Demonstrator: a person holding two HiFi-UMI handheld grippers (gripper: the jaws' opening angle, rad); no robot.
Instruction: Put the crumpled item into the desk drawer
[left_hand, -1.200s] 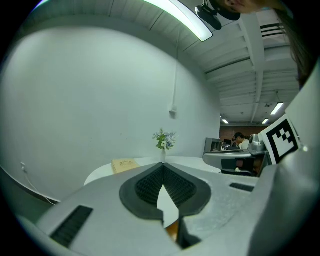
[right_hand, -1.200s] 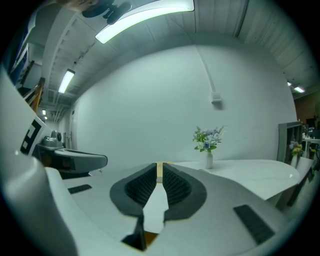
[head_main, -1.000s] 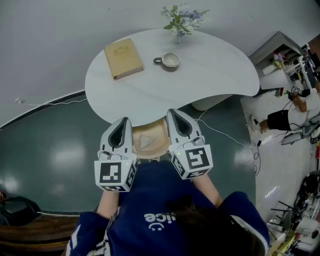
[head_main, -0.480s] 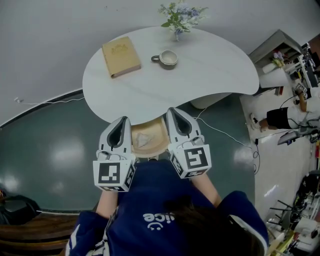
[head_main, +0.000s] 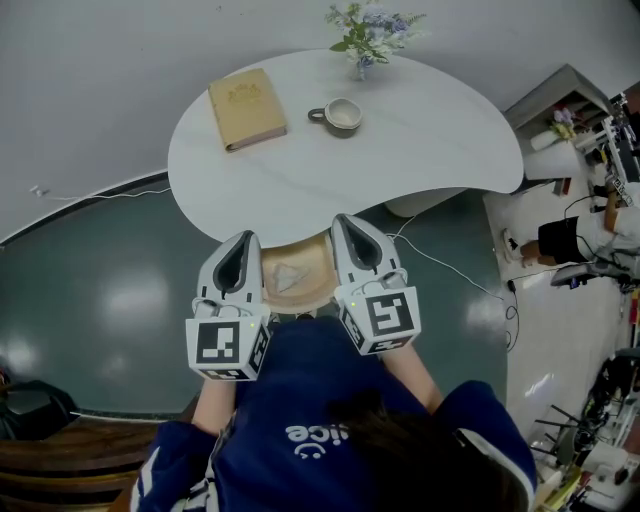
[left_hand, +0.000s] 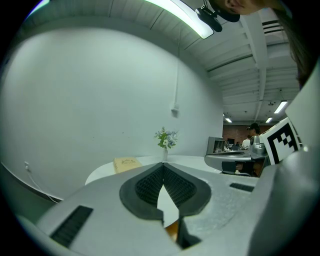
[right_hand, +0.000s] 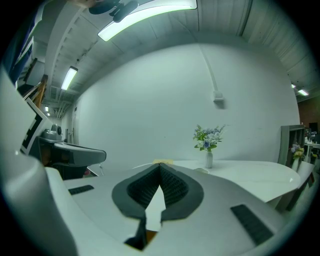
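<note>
**Status: crumpled item in open drawer, both grippers closed and empty**

1. Head view. The drawer (head_main: 312, 292) stands pulled out from under the near edge of the white worktop (head_main: 420, 150). The crumpled item (head_main: 289, 277) lies on the drawer's wooden floor. It is pale and small in the frame, so its material cannot be determined.
2. The left gripper (head_main: 245, 246) and the right gripper (head_main: 343, 226) sit over the drawer's left and right sides and cover both side walls. The drawer's near end is cut off by the person's dark blue top (head_main: 300, 400). Whether either gripper touches the drawer cannot be determined.
3. Left gripper view. The left gripper (left_hand: 163, 166) has its ribbed pads pressed together at the tips, with nothing between them. Below the pads only a narrow orange-brown sliver shows. The crumpled item is hidden behind the gripper body.
4. Right gripper view. The right gripper (right_hand: 160, 166) is likewise pressed together and empty. The crumpled item is hidden here too.
5. On the worktop, well apart from the drawer: a tan book (head_main: 247, 110), a cup (head_main: 342, 117) and a vase of flowers (head_main: 371, 32).
</note>
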